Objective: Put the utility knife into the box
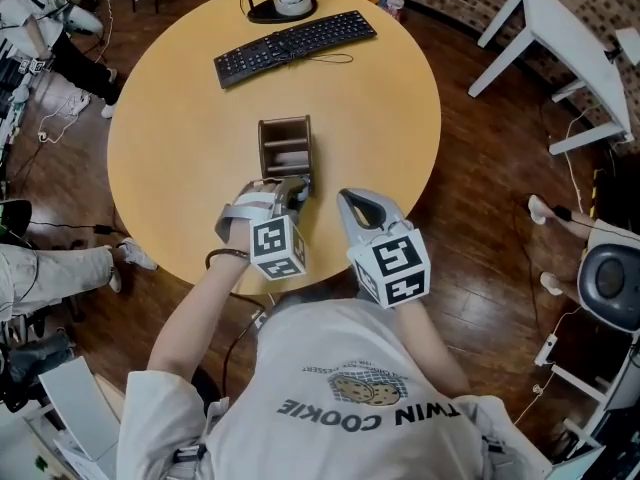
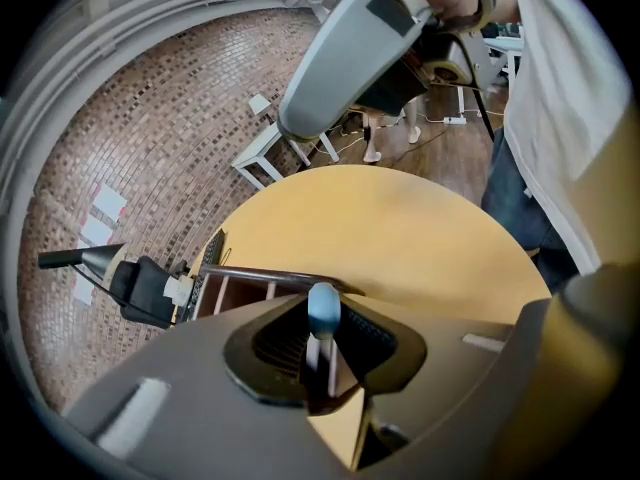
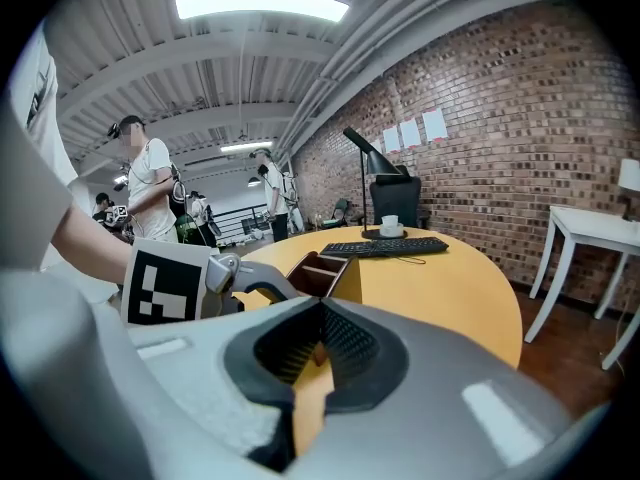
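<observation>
A brown wooden box (image 1: 285,146) with open compartments stands in the middle of the round yellow table (image 1: 180,128). My left gripper (image 1: 293,192) hovers at the box's near edge, shut on the utility knife (image 2: 323,313). The knife's blue end sticks up between the jaws in the left gripper view, with the box (image 2: 240,290) just beyond it. My right gripper (image 1: 352,206) sits to the right of the left one, near the table's front edge, with its jaws together and nothing between them. The right gripper view shows the box (image 3: 322,268) ahead and slightly left.
A black keyboard (image 1: 295,46) and a lamp base with a white cup (image 1: 283,3) lie at the table's far side. A white side table (image 1: 570,58) stands on the wooden floor to the right. Seated people's legs (image 1: 60,263) are at the left.
</observation>
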`<action>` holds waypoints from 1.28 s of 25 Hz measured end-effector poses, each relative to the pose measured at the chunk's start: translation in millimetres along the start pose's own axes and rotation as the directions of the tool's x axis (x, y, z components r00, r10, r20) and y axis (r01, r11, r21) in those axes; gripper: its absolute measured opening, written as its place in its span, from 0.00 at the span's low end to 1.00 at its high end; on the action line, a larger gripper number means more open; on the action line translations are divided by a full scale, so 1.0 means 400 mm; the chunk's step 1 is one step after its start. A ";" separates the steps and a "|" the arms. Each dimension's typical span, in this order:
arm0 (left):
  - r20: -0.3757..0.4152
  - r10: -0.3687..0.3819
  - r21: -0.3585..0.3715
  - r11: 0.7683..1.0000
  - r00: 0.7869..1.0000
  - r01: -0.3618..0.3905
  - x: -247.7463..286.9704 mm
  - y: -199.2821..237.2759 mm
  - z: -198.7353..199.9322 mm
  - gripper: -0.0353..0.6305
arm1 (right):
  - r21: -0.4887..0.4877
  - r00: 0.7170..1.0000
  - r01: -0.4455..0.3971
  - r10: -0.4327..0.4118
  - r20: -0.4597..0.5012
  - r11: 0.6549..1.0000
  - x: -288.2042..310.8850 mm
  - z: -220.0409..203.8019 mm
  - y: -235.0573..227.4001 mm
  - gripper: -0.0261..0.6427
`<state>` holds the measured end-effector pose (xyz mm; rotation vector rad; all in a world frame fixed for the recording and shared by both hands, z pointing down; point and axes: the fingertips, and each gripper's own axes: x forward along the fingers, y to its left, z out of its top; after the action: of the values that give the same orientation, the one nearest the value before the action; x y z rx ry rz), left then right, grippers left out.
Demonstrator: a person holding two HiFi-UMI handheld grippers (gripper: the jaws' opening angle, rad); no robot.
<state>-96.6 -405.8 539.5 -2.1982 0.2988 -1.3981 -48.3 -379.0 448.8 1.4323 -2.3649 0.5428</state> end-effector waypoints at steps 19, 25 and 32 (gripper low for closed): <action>-0.047 0.052 -0.065 0.996 0.998 -0.055 0.004 -0.023 -0.009 0.34 | -0.039 0.997 -0.074 0.074 0.006 0.997 -0.031 -0.008 0.018 0.04; -0.101 0.090 -0.167 0.980 0.991 -0.106 -0.027 -0.041 -0.015 0.34 | -0.066 0.990 -0.140 0.141 0.012 0.988 -0.050 0.000 0.026 0.04; -0.175 0.187 -0.317 0.919 0.967 -0.235 -0.104 -0.047 -0.013 0.34 | -0.107 0.967 -0.251 0.255 0.018 0.962 -0.077 0.000 0.056 0.04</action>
<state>-121.4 -373.1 518.9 -2.2464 0.8589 -1.4683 -54.6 -346.1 431.2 1.1090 -2.5790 0.4540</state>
